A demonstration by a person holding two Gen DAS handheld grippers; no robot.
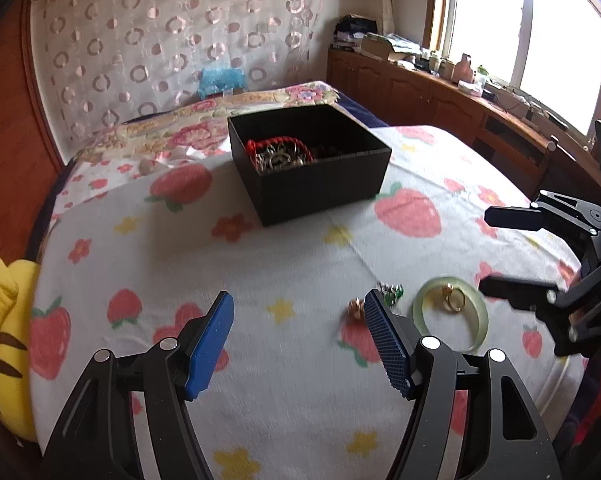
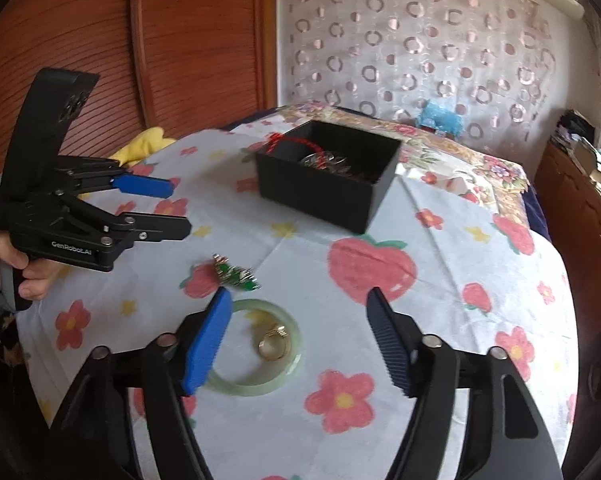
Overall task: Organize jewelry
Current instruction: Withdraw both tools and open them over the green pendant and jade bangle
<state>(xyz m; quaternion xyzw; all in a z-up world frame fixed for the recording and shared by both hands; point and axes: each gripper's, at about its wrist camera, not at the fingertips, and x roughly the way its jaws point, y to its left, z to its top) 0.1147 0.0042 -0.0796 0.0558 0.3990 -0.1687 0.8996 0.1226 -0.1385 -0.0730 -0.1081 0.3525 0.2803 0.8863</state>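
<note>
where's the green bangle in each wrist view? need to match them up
Left wrist: the green bangle lies lower right on the sheet, gold ring inside it.
Right wrist: it lies lower centre-left, partly behind the blue finger pad.
Shared landmark: the black box, beyond the bangle in both.

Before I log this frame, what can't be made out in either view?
- Black box contents: both views; its walls hide all but a red cord and tangled metal.
- Green-stoned piece: motion-blurred in both views, type unclear.
- Small gold item: left wrist view; blurred, partly behind the left gripper.
- Green bangle: right wrist view; right gripper covers its near-left arc.
</note>
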